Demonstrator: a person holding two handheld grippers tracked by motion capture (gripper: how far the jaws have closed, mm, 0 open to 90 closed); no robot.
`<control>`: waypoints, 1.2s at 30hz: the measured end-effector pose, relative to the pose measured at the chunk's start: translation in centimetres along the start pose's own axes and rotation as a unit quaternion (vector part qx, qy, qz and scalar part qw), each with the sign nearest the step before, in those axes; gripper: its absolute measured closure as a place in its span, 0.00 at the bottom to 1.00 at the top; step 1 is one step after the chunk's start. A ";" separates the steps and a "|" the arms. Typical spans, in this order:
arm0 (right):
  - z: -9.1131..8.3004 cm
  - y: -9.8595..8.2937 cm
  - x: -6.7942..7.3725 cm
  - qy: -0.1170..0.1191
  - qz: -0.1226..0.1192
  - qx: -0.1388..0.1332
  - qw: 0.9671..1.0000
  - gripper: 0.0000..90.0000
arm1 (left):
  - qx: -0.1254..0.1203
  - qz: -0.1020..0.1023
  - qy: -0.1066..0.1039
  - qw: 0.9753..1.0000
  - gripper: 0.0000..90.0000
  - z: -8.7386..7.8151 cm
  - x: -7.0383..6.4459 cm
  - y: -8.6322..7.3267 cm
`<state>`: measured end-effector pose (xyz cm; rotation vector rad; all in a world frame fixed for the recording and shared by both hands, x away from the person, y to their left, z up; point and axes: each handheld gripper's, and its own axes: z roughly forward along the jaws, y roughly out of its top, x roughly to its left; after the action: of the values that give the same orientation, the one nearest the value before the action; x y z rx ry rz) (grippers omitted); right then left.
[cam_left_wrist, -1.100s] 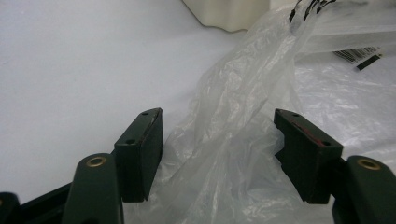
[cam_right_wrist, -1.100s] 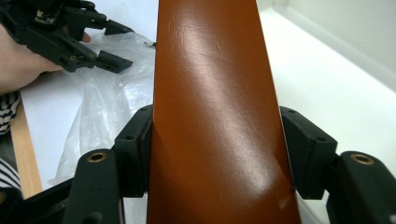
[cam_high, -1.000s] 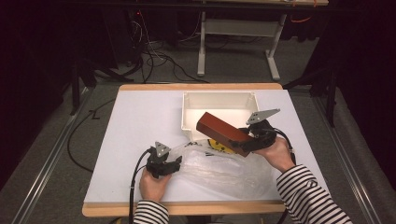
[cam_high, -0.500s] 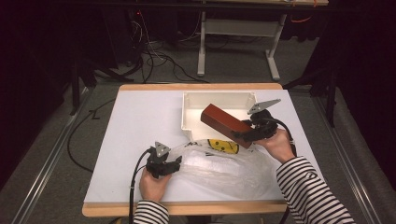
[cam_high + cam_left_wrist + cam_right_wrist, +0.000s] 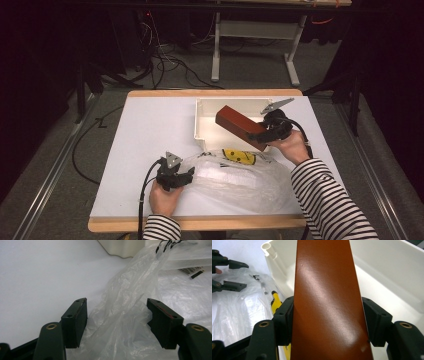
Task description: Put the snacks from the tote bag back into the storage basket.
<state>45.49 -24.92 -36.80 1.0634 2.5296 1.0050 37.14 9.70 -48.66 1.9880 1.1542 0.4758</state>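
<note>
Counted on the table (image 5: 145,135): one white bin (image 5: 205,125), one reddish-brown box (image 5: 240,125), one clear plastic bag (image 5: 235,180) with one yellow printed mark (image 5: 239,157) showing through it. Two grippers, left gripper (image 5: 187,176) and right gripper (image 5: 262,136), each with two black jaws and one grey three-cornered plate on top. Two hands, two striped sleeves. One white table frame (image 5: 255,35) on the floor beyond, plus several cables too tangled to number.

No lettering is legible — the plastic bag's (image 5: 140,297) barcode label (image 5: 191,271) is blurred.
</note>
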 end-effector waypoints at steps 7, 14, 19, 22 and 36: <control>1.4 0.2 -0.3 -0.006 0.003 0.013 1.000 0.41 | 0.000 0.000 0.000 1.000 0.39 0.0 0.0 0.0; 2.7 0.4 -0.6 -0.011 0.008 0.027 1.000 0.41 | -0.001 0.000 0.001 1.000 0.39 0.0 0.0 0.0; 3.7 0.5 -0.8 -0.013 0.007 0.037 0.999 0.41 | -0.001 -0.001 0.000 1.000 0.39 0.0 0.0 0.0; 4.1 0.6 -0.9 -0.017 0.005 0.042 0.999 0.41 | -0.001 -0.001 0.000 1.000 0.39 0.0 0.0 0.0; 6.4 1.0 -1.0 -0.030 -0.004 0.069 0.997 0.40 | -0.003 -0.003 -0.001 1.000 0.39 0.0 0.0 0.0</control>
<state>49.56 -21.84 -40.97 1.1019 2.5833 0.7929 37.13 9.75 -48.67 1.9779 1.1565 0.4747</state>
